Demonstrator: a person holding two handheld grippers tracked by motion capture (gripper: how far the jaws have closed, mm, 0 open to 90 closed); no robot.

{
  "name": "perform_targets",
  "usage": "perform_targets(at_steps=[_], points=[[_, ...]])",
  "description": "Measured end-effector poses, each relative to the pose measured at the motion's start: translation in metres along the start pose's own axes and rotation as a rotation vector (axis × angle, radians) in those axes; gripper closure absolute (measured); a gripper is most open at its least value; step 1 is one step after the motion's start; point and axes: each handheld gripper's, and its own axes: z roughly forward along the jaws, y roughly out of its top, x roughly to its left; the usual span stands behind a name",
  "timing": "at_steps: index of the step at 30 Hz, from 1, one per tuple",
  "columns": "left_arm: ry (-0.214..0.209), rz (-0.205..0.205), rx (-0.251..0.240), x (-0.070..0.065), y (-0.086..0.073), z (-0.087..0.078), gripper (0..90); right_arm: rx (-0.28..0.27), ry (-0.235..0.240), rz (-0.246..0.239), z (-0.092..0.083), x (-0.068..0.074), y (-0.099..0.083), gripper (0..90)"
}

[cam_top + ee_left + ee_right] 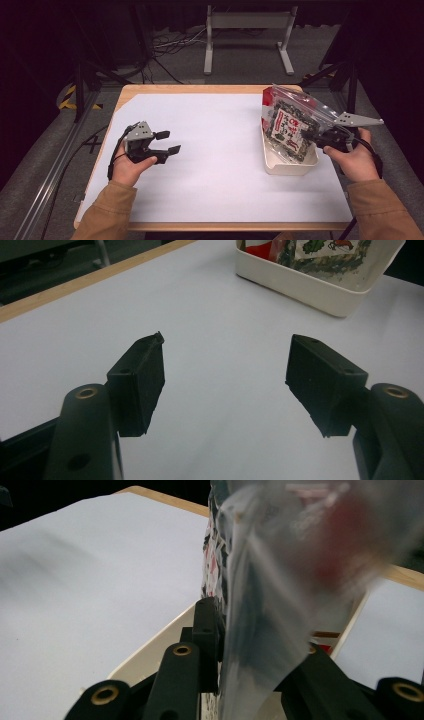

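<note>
The bag [290, 127], clear plastic with a printed pack inside, stands tilted in the white tray [287, 167] near the table's [200, 220] right edge, its top rising above the tray's far end. The right gripper [311, 134] is clamped on the bag's near side, plastic pinched between its jaws. The left gripper [168, 142] rests low near the left edge, jaws spread apart with nothing between them.

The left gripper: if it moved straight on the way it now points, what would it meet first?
Probably the white tray holding the clear bag. The left gripper stands open, with bare white table cover between. Depth is unclear; it may pass beside the tray.
</note>
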Motion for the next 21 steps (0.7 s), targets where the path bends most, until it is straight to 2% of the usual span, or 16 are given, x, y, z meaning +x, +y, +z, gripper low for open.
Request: perform_targets(at_steps=[4, 11, 14, 18, 21], points=[[0.001, -0.007, 0.007, 0.000, -0.003, 0.002, 32.1, -0.003, 0.007, 0.024, 0.000, -0.004, -0.001, 75.5], [0.013, -0.011, 0.029, -0.003, -0.011, 0.000, 31.9, -0.015, -0.010, 0.012, 0.000, -0.006, -0.001, 72.0], [0.020, -0.018, 0.037, -0.004, -0.014, -0.004, 31.7, -0.020, -0.031, 0.000, 0.002, -0.004, -0.002, 63.4], [0.024, -0.033, 0.028, -0.004, -0.016, -0.009, 31.6, -0.055, -0.032, 0.023, 0.001, -0.004, -0.003, 53.2], [0.031, -0.028, 0.026, -0.004, -0.017, -0.011, 31.5, -0.066, -0.037, 0.034, -0.002, -0.002, -0.005, 48.6]])
